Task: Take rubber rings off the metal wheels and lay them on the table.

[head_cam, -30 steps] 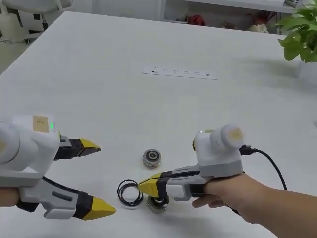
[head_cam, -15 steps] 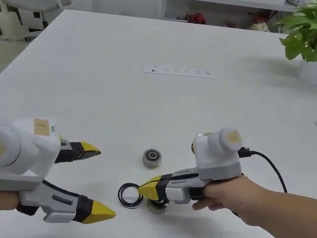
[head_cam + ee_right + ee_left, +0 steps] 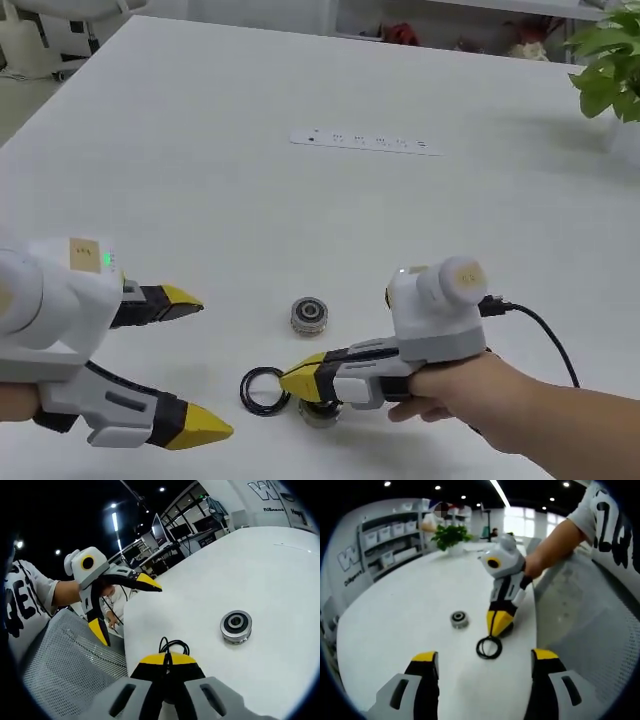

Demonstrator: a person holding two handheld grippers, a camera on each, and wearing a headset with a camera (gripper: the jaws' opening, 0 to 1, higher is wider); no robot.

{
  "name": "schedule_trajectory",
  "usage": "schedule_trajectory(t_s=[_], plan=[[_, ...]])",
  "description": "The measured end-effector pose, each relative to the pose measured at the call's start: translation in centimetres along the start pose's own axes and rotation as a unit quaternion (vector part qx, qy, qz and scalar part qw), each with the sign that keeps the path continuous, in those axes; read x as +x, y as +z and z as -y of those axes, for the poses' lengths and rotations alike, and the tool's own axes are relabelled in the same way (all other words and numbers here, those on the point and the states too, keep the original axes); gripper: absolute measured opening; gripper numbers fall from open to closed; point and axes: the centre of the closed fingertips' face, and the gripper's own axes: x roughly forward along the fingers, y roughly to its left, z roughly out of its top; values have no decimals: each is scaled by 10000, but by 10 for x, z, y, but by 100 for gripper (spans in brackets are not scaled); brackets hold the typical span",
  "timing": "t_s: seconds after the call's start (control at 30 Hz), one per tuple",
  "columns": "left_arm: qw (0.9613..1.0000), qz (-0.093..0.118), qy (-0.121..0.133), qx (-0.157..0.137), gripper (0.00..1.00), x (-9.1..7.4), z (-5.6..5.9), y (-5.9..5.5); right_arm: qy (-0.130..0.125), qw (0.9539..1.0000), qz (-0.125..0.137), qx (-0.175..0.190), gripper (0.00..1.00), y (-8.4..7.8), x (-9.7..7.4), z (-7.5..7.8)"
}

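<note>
Black rubber rings (image 3: 262, 390) lie looped on the white table (image 3: 300, 220). My right gripper (image 3: 295, 382) is shut, its yellow tips pinching the near edge of a ring (image 3: 172, 645). Under its jaws sits a metal wheel (image 3: 318, 411), partly hidden. A second metal wheel (image 3: 309, 314) stands apart behind it, seen again as the wheel (image 3: 236, 626) and the wheel (image 3: 459, 619). My left gripper (image 3: 195, 365) is open to the left of the rings, nothing between its jaws. From the left gripper (image 3: 485, 655), the rings (image 3: 489, 647) lie just ahead, the right gripper (image 3: 499, 624) touching them.
A white power strip (image 3: 365, 142) lies flat at the middle of the table. A green plant (image 3: 610, 70) stands at the far right corner. The table's front edge runs close under both grippers. The right gripper's black cable (image 3: 545, 335) trails to the right.
The rubber rings have settled lower and flatter at the right gripper's tips. Both grippers stay nearly where they were; the camera has tilted slightly.
</note>
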Motion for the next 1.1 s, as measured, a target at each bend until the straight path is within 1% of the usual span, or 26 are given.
schedule_trajectory(t_s=[0.3,0.73,1.1], plan=[[10000,-12,-20,17,76,1,-1,0,-58,10000,12,-37,0,1,0,3],[10000,-27,-15,21,76,0,1,0,-97,9999,39,-74,6,3,-1,3],[10000,-10,12,59,76,-2,1,4,-156,9996,207,-91,10,13,-8,3]])
